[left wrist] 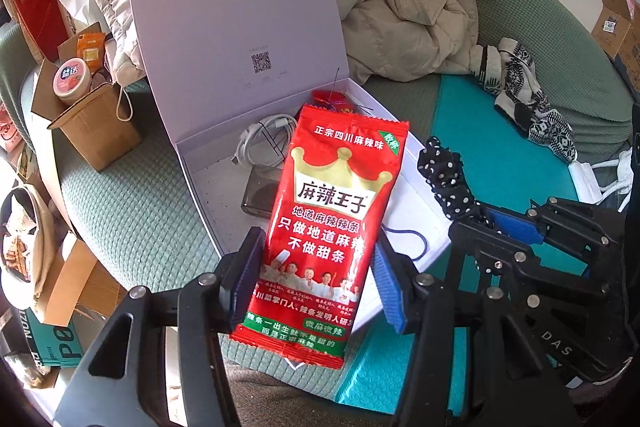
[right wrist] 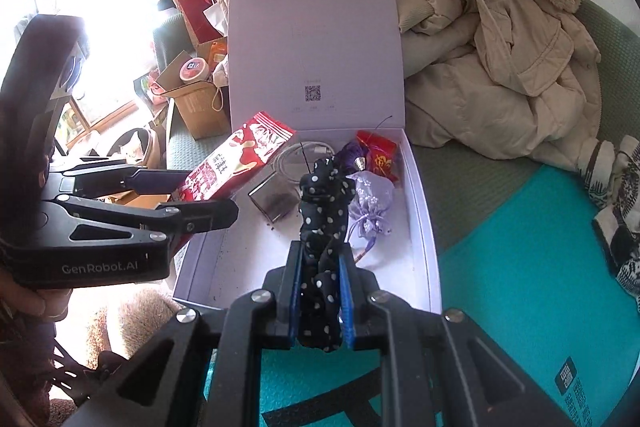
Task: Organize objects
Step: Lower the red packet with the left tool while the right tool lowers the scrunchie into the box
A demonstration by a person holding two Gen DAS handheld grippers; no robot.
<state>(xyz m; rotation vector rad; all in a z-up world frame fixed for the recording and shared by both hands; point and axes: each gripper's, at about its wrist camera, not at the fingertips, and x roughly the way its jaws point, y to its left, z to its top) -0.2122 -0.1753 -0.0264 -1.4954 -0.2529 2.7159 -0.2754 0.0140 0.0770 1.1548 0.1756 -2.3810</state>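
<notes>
My left gripper [left wrist: 316, 279] is shut on a red snack packet [left wrist: 328, 211] and holds it above the near left part of the open white box [left wrist: 208, 187]; both show in the right wrist view, the gripper [right wrist: 208, 195] and the packet [right wrist: 236, 159]. My right gripper [right wrist: 322, 291] is shut on a black polka-dot scrunchie [right wrist: 324, 211] over the near edge of the box [right wrist: 420, 195]. In the box lie a white cable [right wrist: 292, 159], a grey case [right wrist: 274, 199], a lilac pouch [right wrist: 370, 207] and a red charm [right wrist: 380, 155].
The box lid [left wrist: 236, 7] stands upright at the back. Beige coats [right wrist: 500, 67] are piled behind and to the right. A cardboard carton with a jar [left wrist: 72, 79] stands at the left. Patterned socks [left wrist: 532, 99] lie on the teal mat [right wrist: 520, 267].
</notes>
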